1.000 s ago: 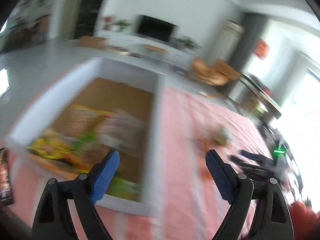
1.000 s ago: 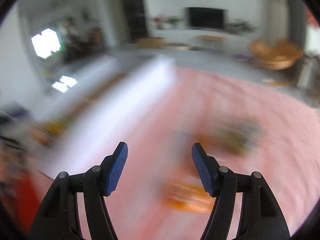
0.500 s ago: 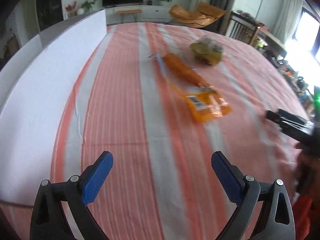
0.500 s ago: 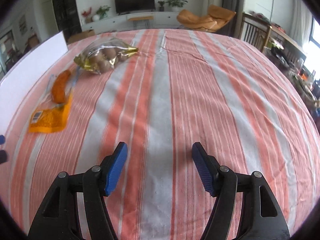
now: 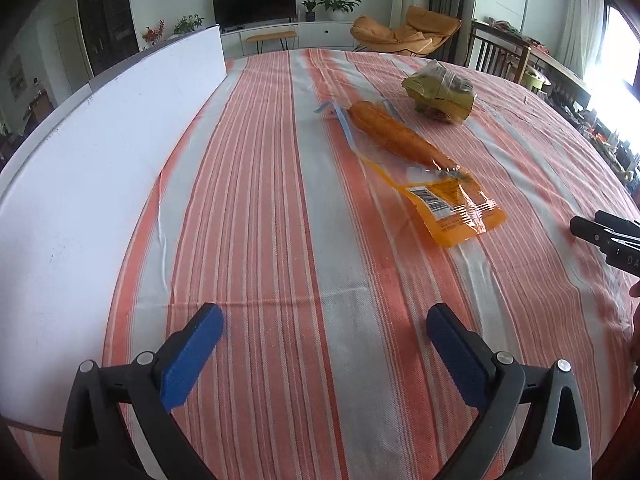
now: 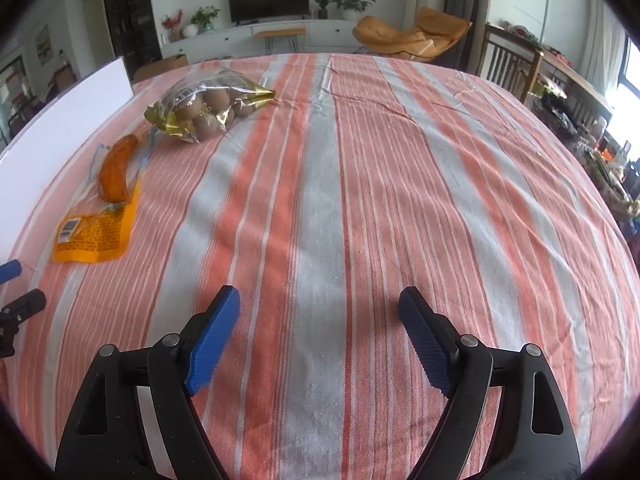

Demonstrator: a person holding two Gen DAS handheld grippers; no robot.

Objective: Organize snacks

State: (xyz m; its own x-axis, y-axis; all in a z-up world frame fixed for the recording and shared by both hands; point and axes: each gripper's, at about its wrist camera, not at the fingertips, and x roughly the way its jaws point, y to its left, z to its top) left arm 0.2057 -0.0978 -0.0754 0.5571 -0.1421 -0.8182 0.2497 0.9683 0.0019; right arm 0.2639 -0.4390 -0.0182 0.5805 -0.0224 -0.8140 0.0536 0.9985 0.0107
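Tablecloth [image 6: 320,200] lies bare under both grippers' empty, opening jaws; snacks sit near the white box wall [image 5: 100,160].

— On the striped cloth-covered table [image 5: 280,240]?
— Two snack packs, both toward the far half. Long orange plastic sausage packet [image 5: 424,168] nearer; clear-and-gold bag of brown eggs [image 5: 440,96] just behind it, slightly to the right.
— And off to the left?
— Tall white flat box wall [image 5: 100,160], along the table's left edge, well apart from both packs.
— Behind the table?
— Low white cabinet [image 5: 320,36] with a flat black television [image 5: 254,2] on it; tan lounge chair [image 5: 404,36] to its right.
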